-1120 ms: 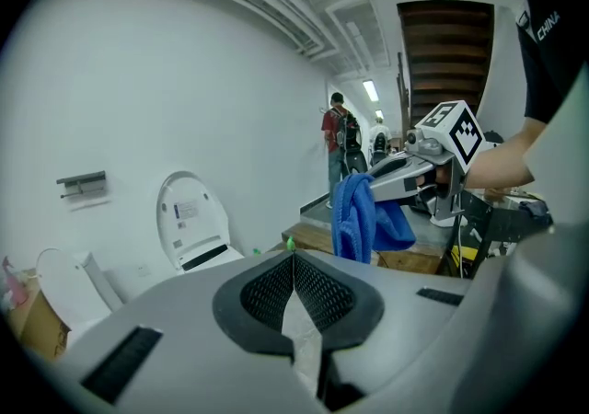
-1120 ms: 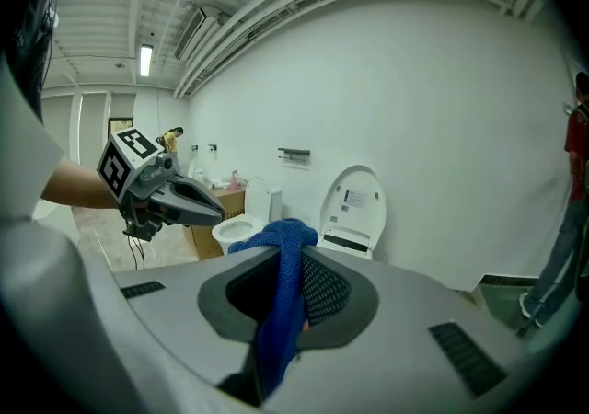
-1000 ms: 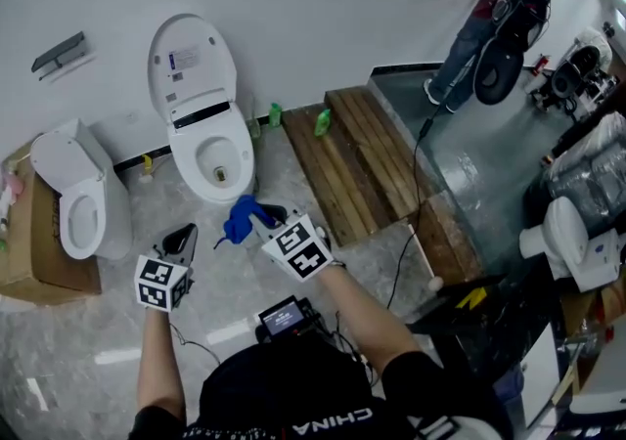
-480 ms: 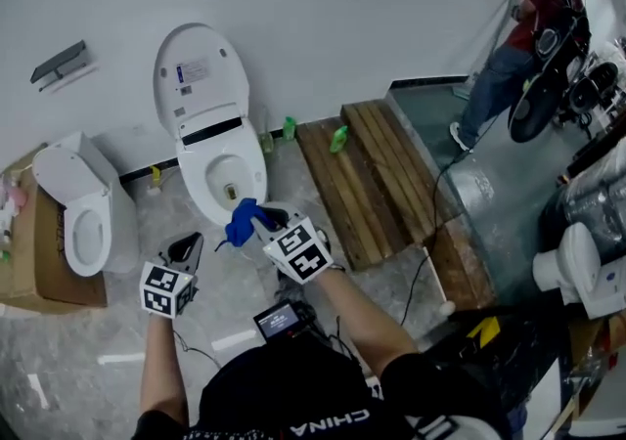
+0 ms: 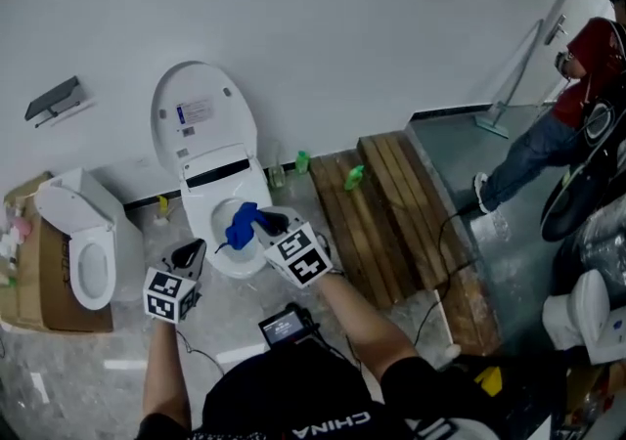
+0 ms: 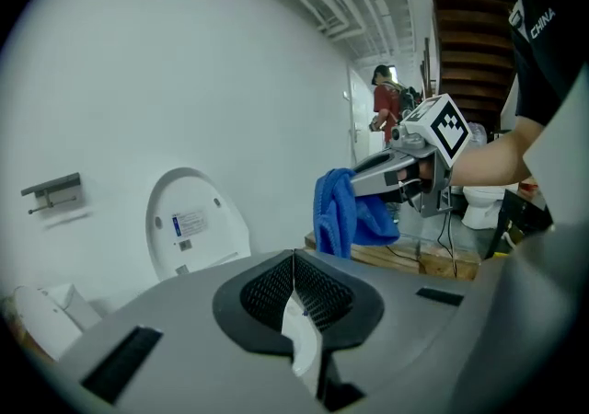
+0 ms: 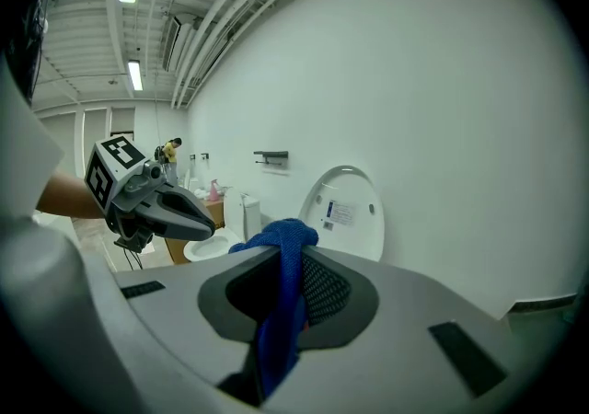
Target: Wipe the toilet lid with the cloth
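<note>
Blue cloth hangs clenched in my right gripper near the rim of the toilet bowl; my left gripper is pressed together, empty.

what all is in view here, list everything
white toilet with raised lid: one, white, against the wall, centre
second white toilet: one, white, left of the first
brown cardboard box: one, brown, far left
green plastic bottles: two, green, by the platform's wall end
brown slatted wooden platform: one, brown, right of the toilet
grey wall bracket: one, grey, wall, left
person in a red top: one, far right
blue cloth: one, blue, over the bowl
left gripper: shut, empty
right gripper: shut on the blue cloth
</note>
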### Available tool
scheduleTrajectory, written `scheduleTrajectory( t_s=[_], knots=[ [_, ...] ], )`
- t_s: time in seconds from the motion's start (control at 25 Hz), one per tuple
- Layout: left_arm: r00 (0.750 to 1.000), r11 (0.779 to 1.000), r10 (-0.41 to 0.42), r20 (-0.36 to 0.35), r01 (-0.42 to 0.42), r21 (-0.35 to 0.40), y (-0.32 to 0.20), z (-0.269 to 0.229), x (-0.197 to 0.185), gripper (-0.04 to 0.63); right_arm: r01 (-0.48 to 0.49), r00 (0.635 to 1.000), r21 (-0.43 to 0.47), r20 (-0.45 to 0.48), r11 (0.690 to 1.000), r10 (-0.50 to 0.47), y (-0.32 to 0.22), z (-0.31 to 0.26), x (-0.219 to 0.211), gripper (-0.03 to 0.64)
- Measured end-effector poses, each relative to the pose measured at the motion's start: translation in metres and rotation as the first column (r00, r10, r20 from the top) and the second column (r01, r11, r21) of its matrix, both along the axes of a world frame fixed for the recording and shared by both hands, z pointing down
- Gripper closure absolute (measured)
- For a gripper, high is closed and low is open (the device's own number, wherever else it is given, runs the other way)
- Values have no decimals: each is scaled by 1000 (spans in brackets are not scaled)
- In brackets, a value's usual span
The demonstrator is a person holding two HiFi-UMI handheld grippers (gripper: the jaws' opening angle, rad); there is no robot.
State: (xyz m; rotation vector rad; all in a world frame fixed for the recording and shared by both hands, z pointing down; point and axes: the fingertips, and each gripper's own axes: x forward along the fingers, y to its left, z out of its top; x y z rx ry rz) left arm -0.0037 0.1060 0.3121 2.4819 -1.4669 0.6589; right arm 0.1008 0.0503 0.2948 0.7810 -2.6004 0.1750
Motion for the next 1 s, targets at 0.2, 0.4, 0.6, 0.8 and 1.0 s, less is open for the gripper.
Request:
scheduleTrajectory(
  t_s=[0.2,0.4,0.6,0.8,1.0],
  knots=[
    [1000,1000,-4,6,4,26,-61,-13,4,583,16,1000,-1,3,1000,-16,-61,-1,-2,571],
    [1000,1000,-16,2,16,20,-90,-11,-9,583,29,1000,-5,9,1000,-29,-90,-3,-20,571],
    [1000,1000,-9,-11,9,27,-110,-9,-29,583,16,1000,1,10,1000,-16,-103,-5,-44,571],
    [1000,999,22,-14,-21,42,-132,-17,-50,583,-25,999,10,32,1000,25,-116,-15,-65,571],
    [999,998,33,-28,-32,50,-141,-22,-61,583,-19,999,21,37,1000,19,-121,-22,-82,571]
  ],
)
